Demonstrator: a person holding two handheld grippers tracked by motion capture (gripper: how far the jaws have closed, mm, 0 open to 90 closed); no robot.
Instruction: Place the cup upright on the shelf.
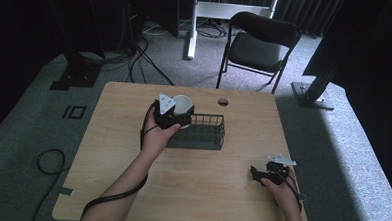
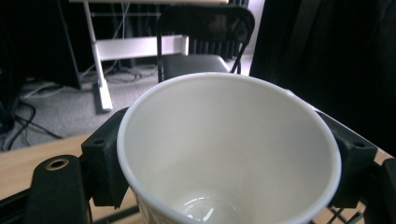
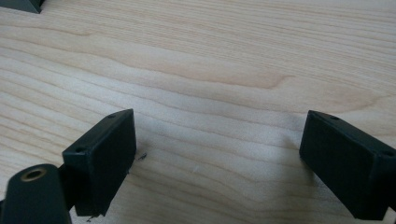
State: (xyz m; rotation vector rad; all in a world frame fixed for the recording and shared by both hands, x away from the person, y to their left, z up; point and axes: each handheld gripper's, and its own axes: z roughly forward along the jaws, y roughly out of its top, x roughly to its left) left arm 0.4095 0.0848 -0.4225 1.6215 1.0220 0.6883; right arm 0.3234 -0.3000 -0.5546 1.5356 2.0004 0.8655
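Wood table (image 1: 190,185), grey carpet (image 1: 343,142), black folding chair (image 1: 257,45) behind

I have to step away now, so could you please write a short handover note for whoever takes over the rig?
Left gripper: jaws shut on the white paper cup, held upright at the left end of the dark wire basket.
Right gripper: jaws open, holding nothing, low over the light wooden table near its right front.
Done: cup grasped.
Left, probably: set the cup into the basket and release.

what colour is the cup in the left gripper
White cup, inside and out; clearest in the left gripper view.
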